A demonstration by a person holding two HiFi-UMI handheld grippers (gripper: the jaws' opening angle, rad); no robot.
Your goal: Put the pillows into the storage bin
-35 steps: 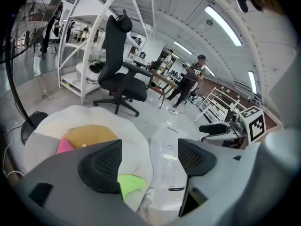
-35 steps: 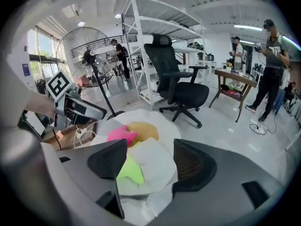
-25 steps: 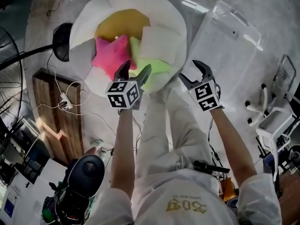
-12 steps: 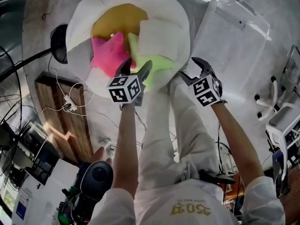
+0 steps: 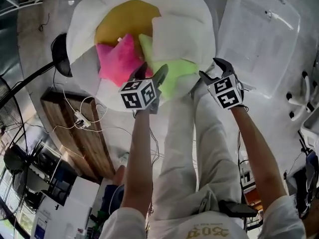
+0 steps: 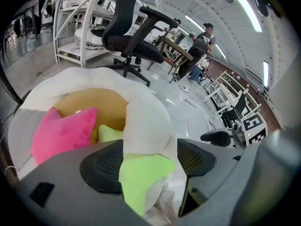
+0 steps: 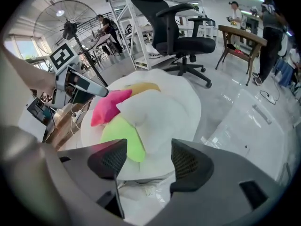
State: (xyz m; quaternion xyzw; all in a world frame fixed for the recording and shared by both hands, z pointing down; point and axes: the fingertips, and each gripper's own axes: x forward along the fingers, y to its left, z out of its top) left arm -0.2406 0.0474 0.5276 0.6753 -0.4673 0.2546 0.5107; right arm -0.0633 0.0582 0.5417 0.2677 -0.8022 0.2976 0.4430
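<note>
Four pillows lie bunched on one big round white cushion (image 5: pixel 199 4) on the floor: one mustard pillow (image 5: pixel 122 21), one pink pillow (image 5: pixel 117 61), one green pillow (image 5: pixel 172 73) and one white pillow (image 5: pixel 182 36). A pale patch (image 5: pixel 83 56) at the cushion's left may be a fifth, though it is hard to tell. One clear storage bin (image 5: pixel 259 44) stands just right of the cushion, while the left hand-held gripper (image 5: pixel 152 71) over the green pillow and the right hand-held gripper (image 5: pixel 212 69) by the cushion's near edge both gape wide, holding nothing.
</note>
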